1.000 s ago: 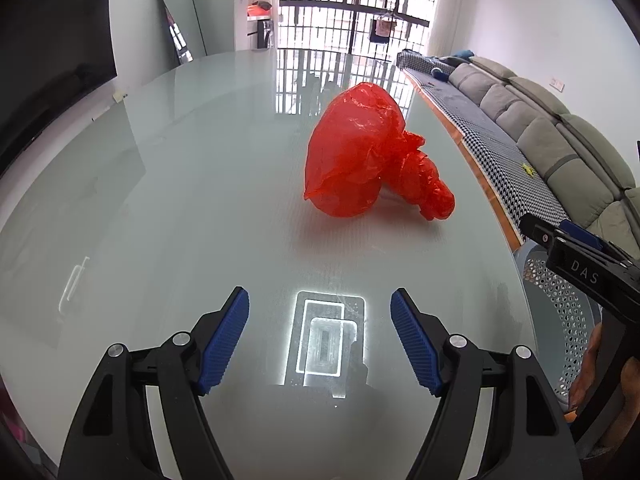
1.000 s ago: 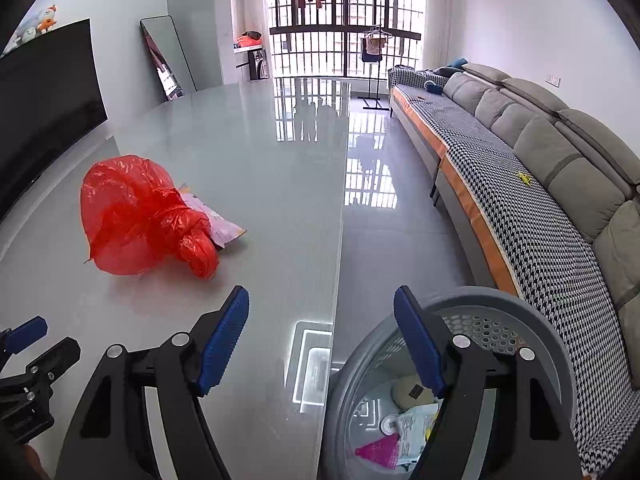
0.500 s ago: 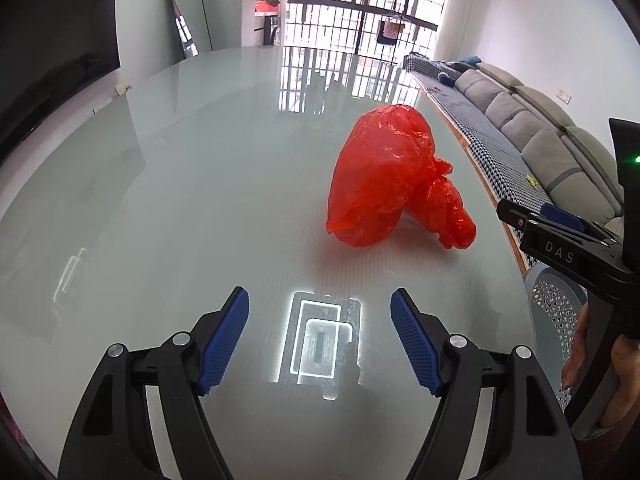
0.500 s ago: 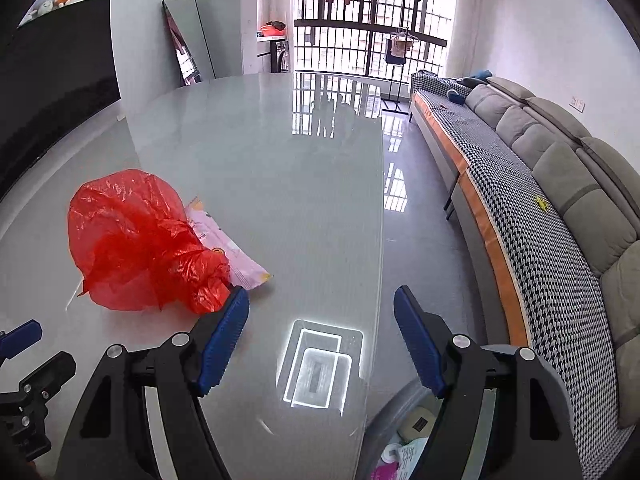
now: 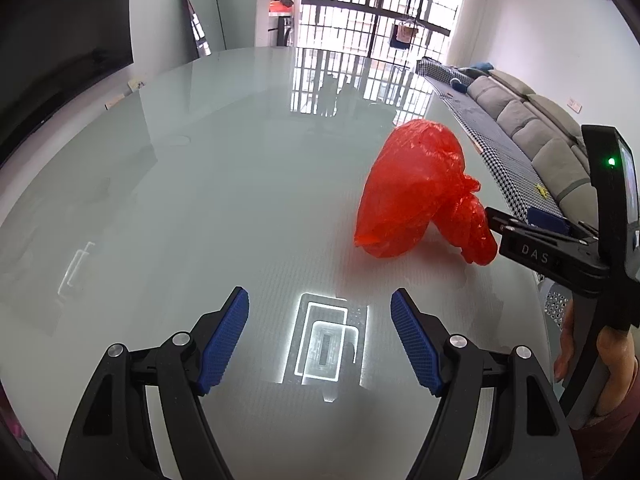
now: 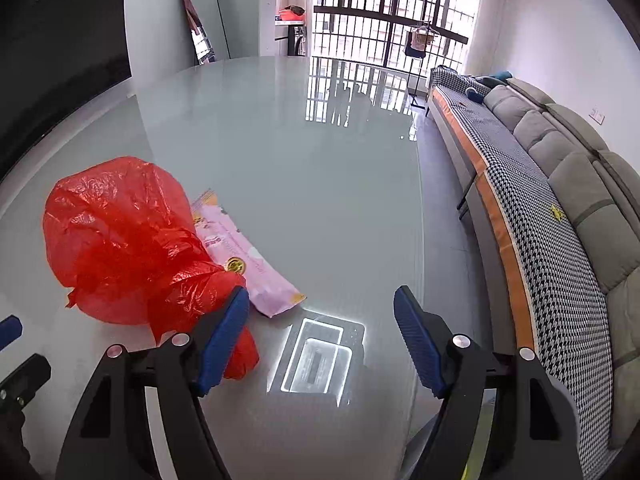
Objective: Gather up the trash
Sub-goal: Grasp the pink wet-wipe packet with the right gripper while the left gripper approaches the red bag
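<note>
From the left wrist, the left tool point(image 5: 320, 336) hangs spread wide and empty over the glass bench point(image 5: 200, 208), the red bag point(image 5: 420, 196) lying ahead to its right. From the right wrist, the right tool point(image 6: 320, 338) is also spread and empty, its left finger against the bag's knotted end, with a pink wrapper point(image 6: 248, 264) tucked beside it.

The red bag point(image 6: 120, 240) covers the left part of the pink packet point(image 6: 244, 264); its print is too small to read. The right gripper point(image 6: 322, 336) hides the bag's knotted end. At the lower right edge the basket point(image 5: 554, 304) is mostly hidden.
</note>
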A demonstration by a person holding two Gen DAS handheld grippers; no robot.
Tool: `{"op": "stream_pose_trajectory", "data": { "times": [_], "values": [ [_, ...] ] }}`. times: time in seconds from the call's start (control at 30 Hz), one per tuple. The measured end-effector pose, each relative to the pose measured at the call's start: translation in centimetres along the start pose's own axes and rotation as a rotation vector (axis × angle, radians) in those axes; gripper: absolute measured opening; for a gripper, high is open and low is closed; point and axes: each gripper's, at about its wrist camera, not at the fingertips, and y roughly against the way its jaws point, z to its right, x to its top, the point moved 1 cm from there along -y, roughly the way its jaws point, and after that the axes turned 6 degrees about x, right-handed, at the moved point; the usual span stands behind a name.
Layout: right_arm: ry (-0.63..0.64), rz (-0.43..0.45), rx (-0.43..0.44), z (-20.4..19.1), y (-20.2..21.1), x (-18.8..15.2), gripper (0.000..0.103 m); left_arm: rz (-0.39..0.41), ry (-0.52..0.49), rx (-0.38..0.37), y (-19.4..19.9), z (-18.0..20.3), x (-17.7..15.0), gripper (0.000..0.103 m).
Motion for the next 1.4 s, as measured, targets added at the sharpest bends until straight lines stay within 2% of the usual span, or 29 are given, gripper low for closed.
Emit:
{"op": "stream_pose_trajectory", "data": {
  "times": [0.43, 0.67, 0.87, 1.03, 1.13, 1.23, 1.4],
  "values": [
    [0.046, -0.02, 0.15, -6.6, 0.6, -2.1, 0.072, 0.022, 0.068, 0.053, 0.8, -3.8, 0.4, 0.072],
    [0.058, -0.011, 0.189, -9.0, 0.9, -2.2, 0.072, 0.026, 0.091, 0.077, 1.1, -5.0, 0.3, 0.072],
    [0.023, 0.017, 0.182, -7.3, 2.1, -2.4, 0.072, 0.028, 0.085, 0.061, 1.1, -4.4, 0.5, 0.072],
    [-0.01, 0.028, 0.13, -4.3, 2.1, -2.1, 0.072, 0.038, 0.063, 0.005, 0.9, -2.5, 1.1, 0.072],
    [-0.025, 0.01, 0.141, -2.1, 1.0, -1.3, 0.072, 0.047, 0.05, -0.03, 0.7, -0.9, 1.8, 0.08],
    [-0.006, 0.002, 0.149, -0.5, 0.1, -0.5, 0.072, 0.044, 0.037, -0.045, 0.0, 0.7, 2.6, 0.08],
    [0.069, -0.04, 0.178, -0.2, -2.1, 0.8, 0.072, 0.03, 0.021, -0.071, -1.0, 2.9, 3.5, 0.08]
  ]
}}
